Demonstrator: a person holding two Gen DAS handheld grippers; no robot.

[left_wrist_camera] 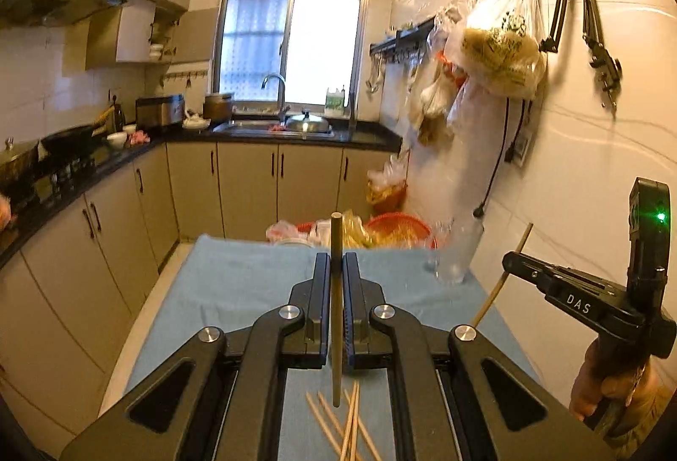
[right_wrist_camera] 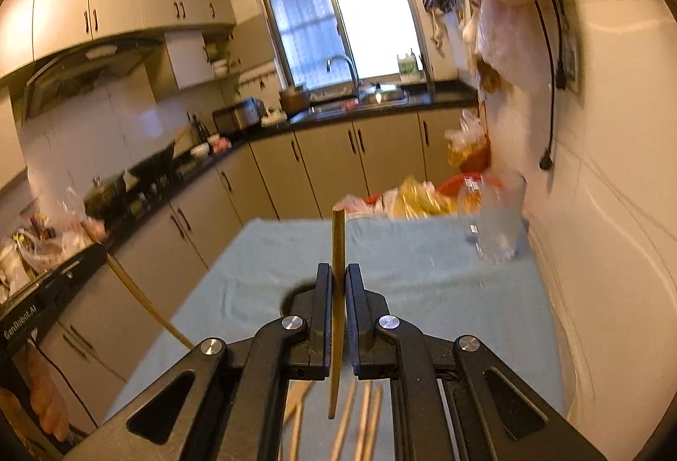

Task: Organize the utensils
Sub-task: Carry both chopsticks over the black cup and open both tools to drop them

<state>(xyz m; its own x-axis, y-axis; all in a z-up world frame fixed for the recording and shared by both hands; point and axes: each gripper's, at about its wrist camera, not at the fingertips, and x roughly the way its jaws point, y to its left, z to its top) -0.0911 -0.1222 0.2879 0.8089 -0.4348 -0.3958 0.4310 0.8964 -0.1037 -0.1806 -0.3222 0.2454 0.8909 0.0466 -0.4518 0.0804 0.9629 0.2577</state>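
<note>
Chopsticks fill both grips at this moment. The left hand-held gripper (left_wrist_camera: 336, 275) is closed tight on one dark chopstick (left_wrist_camera: 336, 308), which stands upright between its pads, top end well above the fingertips and bottom end hanging free over the loose chopsticks (left_wrist_camera: 342, 425) on the blue cloth (left_wrist_camera: 237, 292). The right hand-held gripper (right_wrist_camera: 337, 287) is clamped the same way on a second chopstick (right_wrist_camera: 337, 313), which leans slightly, with more pale sticks (right_wrist_camera: 359, 418) lying below it.

Across the counter, near the far right corner and close to the tiled wall (left_wrist_camera: 592, 165), stands a clear glass (left_wrist_camera: 455, 253), upright and apparently empty; it looks like the holder for these utensils, though that is a judgement.

To do this step well, carry one stick at a time so the two hand-held grippers do not cross. Keep each stick vertical, bring its lower tip over the mouth of the glass, lower it inside the rim before letting go, and release gently; the glass is light-looking and near the counter's edge, so a sideways knock could tip it.
</note>
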